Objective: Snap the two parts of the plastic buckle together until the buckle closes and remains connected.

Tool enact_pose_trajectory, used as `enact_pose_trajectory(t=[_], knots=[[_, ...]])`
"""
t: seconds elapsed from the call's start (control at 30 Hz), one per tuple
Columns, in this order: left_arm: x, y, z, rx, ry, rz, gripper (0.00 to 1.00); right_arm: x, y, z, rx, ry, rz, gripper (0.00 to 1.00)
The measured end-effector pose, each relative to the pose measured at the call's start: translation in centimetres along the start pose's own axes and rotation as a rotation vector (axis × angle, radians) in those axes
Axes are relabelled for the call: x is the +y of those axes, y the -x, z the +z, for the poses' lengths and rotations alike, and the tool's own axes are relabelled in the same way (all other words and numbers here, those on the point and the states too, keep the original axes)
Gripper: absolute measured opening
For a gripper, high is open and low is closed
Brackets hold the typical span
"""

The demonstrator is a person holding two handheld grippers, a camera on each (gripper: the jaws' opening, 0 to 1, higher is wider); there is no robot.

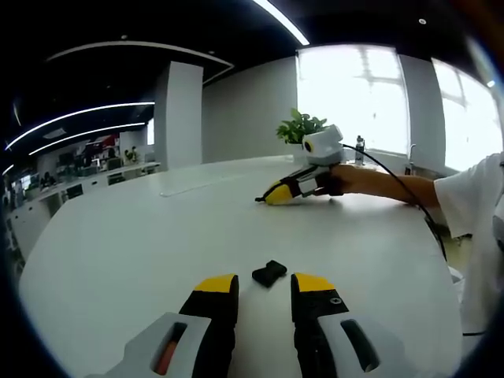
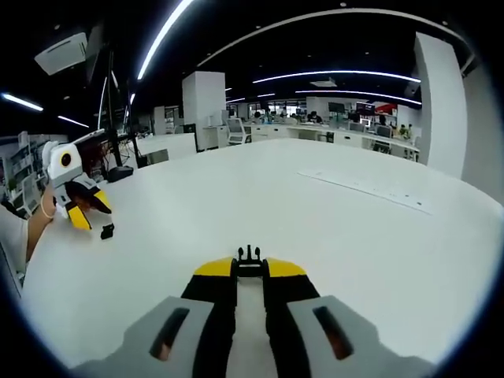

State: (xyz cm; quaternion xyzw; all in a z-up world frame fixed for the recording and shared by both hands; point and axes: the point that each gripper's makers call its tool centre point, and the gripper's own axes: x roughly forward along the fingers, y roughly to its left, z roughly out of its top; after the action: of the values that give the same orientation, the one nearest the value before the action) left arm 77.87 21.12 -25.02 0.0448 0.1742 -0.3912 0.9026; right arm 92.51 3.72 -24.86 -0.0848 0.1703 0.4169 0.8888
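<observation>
White tabletop in an open office. Left gripper had its jaws apart, a black buckle part lying between the tips. Right gripper was clamped on the pronged buckle part, well apart, toward the far edge.

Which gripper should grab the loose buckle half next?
Left. The left gripper is open with the loose buckle half just ahead of it. The right gripper already pinches the pronged half.
</observation>
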Motion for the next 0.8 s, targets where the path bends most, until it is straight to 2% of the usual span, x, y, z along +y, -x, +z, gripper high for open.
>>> enact_pose_trajectory(t=[0.63, 0.8], knots=[[0.4, -0.9, 0.0, 0.026, -0.004, -0.014, 0.26, 3.8, 1.3, -0.1, 0.0, 0.014, 0.094, 0.13], [0.6, -1.2, 0.1, 0.033, 0.009, -0.04, 0.26, 5.1, 1.7, -0.2, 0.002, 0.005, 0.121, 0.13]])
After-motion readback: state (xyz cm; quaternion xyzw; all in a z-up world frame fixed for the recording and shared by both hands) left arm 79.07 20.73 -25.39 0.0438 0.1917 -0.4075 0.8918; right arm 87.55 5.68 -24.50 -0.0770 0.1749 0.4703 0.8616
